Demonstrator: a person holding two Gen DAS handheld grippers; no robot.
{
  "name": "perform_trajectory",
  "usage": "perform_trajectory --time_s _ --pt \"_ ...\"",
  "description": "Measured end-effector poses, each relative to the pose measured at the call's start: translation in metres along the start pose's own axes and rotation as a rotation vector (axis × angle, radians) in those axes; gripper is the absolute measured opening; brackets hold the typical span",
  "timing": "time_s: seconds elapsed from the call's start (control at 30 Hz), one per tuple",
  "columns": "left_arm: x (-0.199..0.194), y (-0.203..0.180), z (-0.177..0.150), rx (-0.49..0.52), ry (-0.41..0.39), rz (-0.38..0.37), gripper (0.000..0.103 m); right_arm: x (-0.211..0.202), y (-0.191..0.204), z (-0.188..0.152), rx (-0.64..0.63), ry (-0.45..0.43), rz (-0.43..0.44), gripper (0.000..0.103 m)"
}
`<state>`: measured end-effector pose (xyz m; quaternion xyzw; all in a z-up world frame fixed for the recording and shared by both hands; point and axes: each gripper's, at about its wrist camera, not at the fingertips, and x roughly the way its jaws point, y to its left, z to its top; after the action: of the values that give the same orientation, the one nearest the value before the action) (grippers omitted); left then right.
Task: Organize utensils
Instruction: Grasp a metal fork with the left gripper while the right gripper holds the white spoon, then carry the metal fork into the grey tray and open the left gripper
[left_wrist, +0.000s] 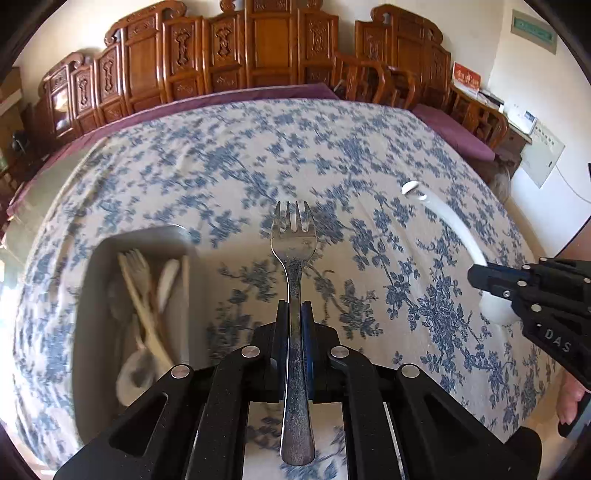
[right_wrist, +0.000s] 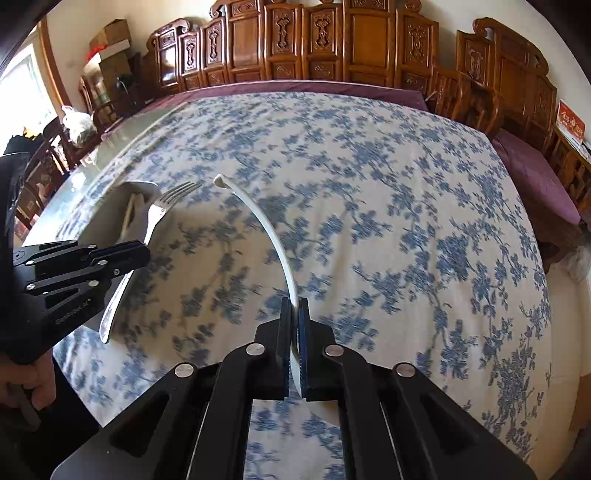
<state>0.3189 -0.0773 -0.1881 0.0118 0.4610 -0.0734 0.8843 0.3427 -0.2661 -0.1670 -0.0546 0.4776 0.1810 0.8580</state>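
Left wrist view shows the left gripper (left_wrist: 294, 317) clamped on a shiny metal fork's (left_wrist: 294, 258) handle, tines forward, clear of the floral blue-and-white tablecloth (left_wrist: 332, 155). The grey rectangular utensil tray (left_wrist: 88, 295) lies just left, probably its destination. The right gripper (right_wrist: 294, 321) pinches a long white ceramic spoon (right_wrist: 266, 229) by its handle. Open cloth surrounds both.
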Motion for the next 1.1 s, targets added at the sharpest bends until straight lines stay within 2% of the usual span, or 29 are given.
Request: perform_trajectory --time_s 0.33,0.57,0.9,1.1 --pt "-0.040 0.040 0.000 -0.028 -0.059 0.000 0.006 -0.005 0.048 0.017 -0.021 -0.023 0.027 0.004" --pt "-0.054 0.070 -0.004 -0.055 -0.081 0.005 0.006 0.002 0.075 0.025 -0.035 -0.022 0.050 0.004" --pt "-0.031 0.117 -0.017 -0.105 -0.025 0.031 0.006 0.021 0.110 0.032 -0.056 -0.004 0.082 0.004" --pt "-0.011 0.129 -0.025 -0.122 0.024 0.024 0.006 0.026 0.126 0.036 -0.076 0.001 0.094 0.004"
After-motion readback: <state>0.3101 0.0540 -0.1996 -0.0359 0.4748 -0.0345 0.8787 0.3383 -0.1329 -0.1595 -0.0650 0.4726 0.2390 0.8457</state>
